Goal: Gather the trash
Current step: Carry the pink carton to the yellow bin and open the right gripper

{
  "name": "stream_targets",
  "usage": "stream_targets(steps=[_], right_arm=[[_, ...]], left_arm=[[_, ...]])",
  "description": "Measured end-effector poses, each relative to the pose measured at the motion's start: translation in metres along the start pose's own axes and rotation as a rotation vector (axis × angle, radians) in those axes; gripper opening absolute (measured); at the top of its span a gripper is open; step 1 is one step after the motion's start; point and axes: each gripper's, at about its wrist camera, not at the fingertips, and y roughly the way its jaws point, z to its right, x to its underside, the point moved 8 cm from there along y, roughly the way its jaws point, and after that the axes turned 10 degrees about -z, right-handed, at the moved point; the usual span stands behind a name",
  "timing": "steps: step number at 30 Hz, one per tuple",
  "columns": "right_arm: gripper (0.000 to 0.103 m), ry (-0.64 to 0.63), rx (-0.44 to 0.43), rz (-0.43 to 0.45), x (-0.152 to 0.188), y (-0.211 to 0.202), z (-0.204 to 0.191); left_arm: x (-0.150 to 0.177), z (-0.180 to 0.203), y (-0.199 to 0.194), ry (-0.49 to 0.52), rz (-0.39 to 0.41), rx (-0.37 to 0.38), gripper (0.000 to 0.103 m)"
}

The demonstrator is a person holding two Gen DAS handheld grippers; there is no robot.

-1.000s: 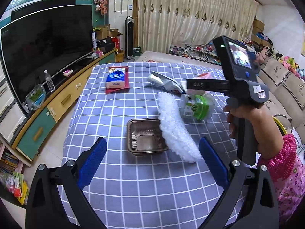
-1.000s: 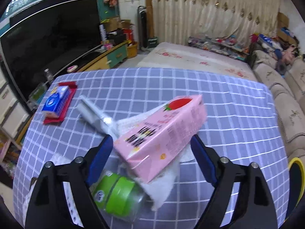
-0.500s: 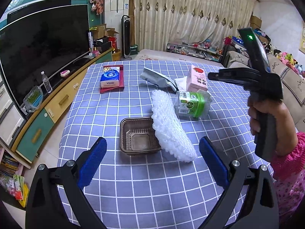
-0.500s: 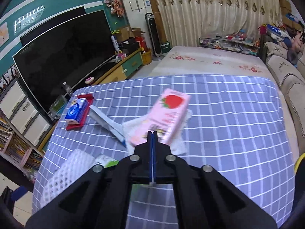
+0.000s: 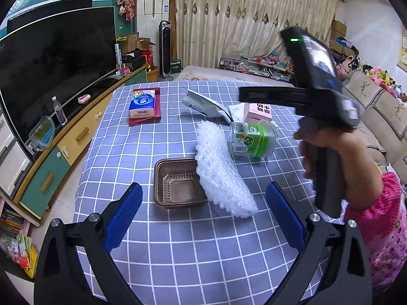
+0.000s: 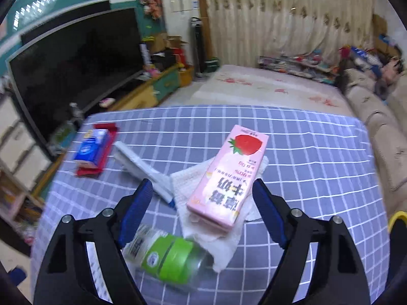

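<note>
The left claw is wide open and holds nothing. It hangs above the near part of the counter, which wears a blue checked cloth. Between its blue pads, a little further away, a brown plastic tray sits on the cloth. A sheet of white bubble wrap lies with one edge over the tray's side at 3 o'clock. At 2 o'clock from the tray a clear jar with a green label lies on its side. Behind the jar there is a pink milk carton on a white paper towel, and a silver wrapper lies just beside the towel at 9 o'clock. A blue tissue pack rests on a red packet at 11 o'clock from the tray, well apart from the rest.

The right claw is open too, with nothing between its pads. In the right wrist view it is above the pink carton, and the near end of the carton appears between the two fingers. The carton lies flat on the towel. The jar lies at 7 o'clock from the carton and touches the edge of the towel. In the left wrist view a hand holds the handle of this claw at 3 o'clock.
</note>
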Motion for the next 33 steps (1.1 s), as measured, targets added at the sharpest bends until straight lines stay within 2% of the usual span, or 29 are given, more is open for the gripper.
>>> stream_targets(steps=[1, 5, 8, 12, 18, 23, 27, 33], right_arm=[[0.076, 0.011, 0.03, -0.005, 0.0, 0.005, 0.001], [0.076, 0.042, 0.062, -0.042, 0.006, 0.024, 0.005], [0.059, 0.04, 0.063, -0.058, 0.01, 0.033, 0.003], [0.054, 0.051, 0.012, -0.075, 0.01, 0.035, 0.006], [0.052, 0.102, -0.131, -0.041, 0.013, -0.004, 0.032], [0.051, 0.113, -0.216, -0.009, 0.029, -0.046, 0.06], [0.051, 0.134, -0.234, 0.014, 0.049, -0.074, 0.087], [0.051, 0.135, -0.246, 0.001, 0.076, -0.096, 0.12]], left_arm=[[0.001, -0.001, -0.001, 0.002, 0.0, 0.001, 0.096], [0.004, -0.005, -0.002, 0.001, 0.0, 0.0, 0.096], [0.005, -0.008, -0.001, -0.009, -0.003, 0.003, 0.096], [0.007, -0.004, -0.002, -0.005, -0.003, 0.009, 0.096], [0.004, -0.003, 0.002, -0.003, -0.01, 0.003, 0.096], [0.002, 0.004, 0.004, 0.007, -0.01, 0.008, 0.096], [0.0, 0.015, 0.006, 0.026, -0.01, 0.011, 0.096], [-0.007, 0.027, 0.007, 0.031, 0.001, 0.003, 0.096]])
